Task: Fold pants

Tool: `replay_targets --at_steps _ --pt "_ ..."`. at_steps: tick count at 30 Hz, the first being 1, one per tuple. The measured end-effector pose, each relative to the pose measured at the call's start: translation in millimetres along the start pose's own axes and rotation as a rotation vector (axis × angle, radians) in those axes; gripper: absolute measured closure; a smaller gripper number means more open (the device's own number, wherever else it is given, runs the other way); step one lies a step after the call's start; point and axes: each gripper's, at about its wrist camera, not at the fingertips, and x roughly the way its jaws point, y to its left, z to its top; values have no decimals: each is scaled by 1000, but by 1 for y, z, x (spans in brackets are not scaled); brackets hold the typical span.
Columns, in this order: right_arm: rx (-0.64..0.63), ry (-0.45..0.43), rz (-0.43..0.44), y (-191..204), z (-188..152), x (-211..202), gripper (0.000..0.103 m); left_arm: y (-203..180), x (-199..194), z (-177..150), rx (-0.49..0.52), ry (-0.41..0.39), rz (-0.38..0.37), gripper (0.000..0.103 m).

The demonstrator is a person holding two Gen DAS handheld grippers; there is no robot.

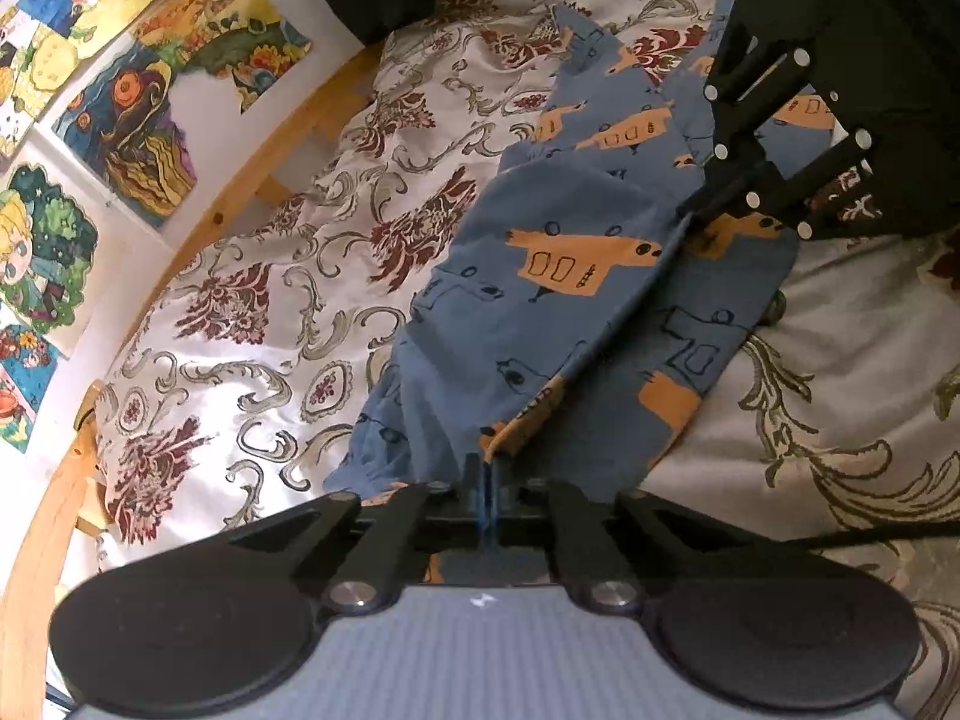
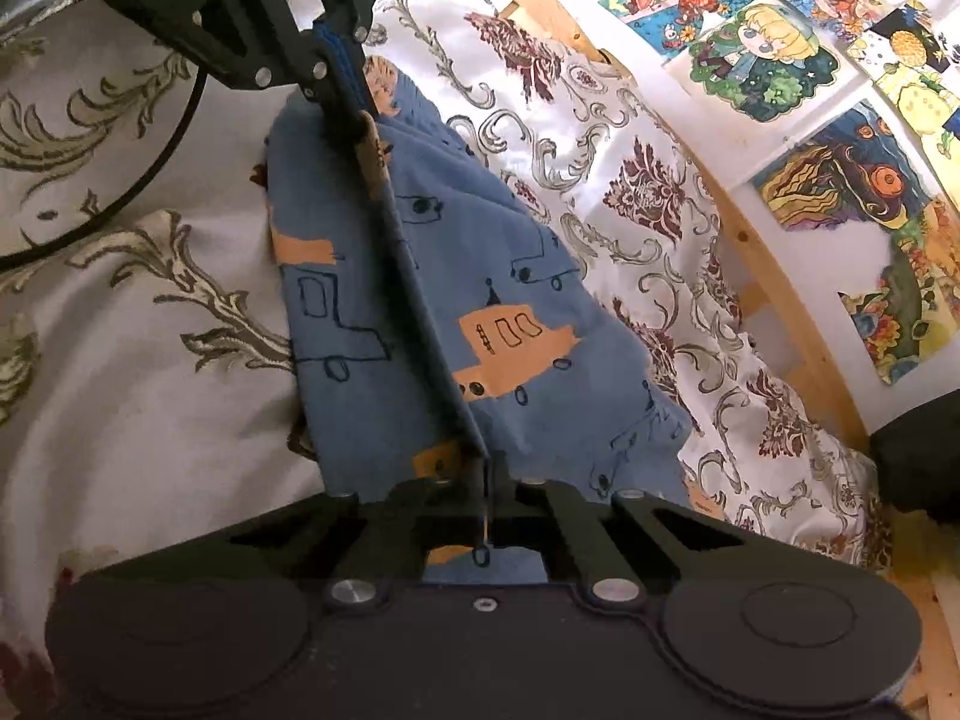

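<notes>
Blue pants [image 1: 540, 300] with orange vehicle prints lie on a floral bedspread [image 1: 270, 300]. My left gripper [image 1: 487, 474] is shut on one end of a raised edge of the pants. My right gripper [image 1: 699, 213] pinches the other end of that edge, seen at the upper right in the left wrist view. In the right wrist view the pants [image 2: 492, 324] hang in a taut ridge between my right gripper [image 2: 487, 474] at the bottom and my left gripper [image 2: 354, 102] at the top left. Both hold the fabric lifted off the bed.
A wooden bed rail [image 1: 252, 192] runs along a white wall hung with colourful drawings [image 1: 126, 108]. A black cable [image 2: 150, 180] curls over the bedspread [image 2: 120, 360]. A dark object [image 2: 918, 462] sits at the right edge near the rail [image 2: 780, 276].
</notes>
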Motion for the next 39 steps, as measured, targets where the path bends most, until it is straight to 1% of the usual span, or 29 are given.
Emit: replay_targets --at_steps 5,10,13,17,22,30,35,37,38,39 --pt "-7 -14 -1 -2 3 -11 103 -4 -7 -5 46 -20 5 102" --pt "-31 -9 25 2 9 -25 103 -4 -12 -10 65 -36 9 102" --pt "-49 -5 45 7 16 -37 103 -5 -11 -15 87 -32 10 102" --pt "-60 16 63 16 23 -45 103 -6 -9 -19 91 -19 -1 102" --pt "-58 55 84 24 20 -40 103 -7 -5 -21 98 6 -24 102" --pt "-39 65 104 25 20 -39 103 -11 -3 -25 130 27 -51 102" --pt "-37 77 115 29 17 -32 103 -11 2 -24 121 51 -73 101" --pt "-36 74 119 26 17 -32 100 -7 1 -22 100 56 -99 99" --pt "-20 70 130 21 18 -35 92 -2 -1 -21 68 56 -126 93" --pt "1 67 135 16 18 -37 80 5 -4 -19 26 57 -164 78"
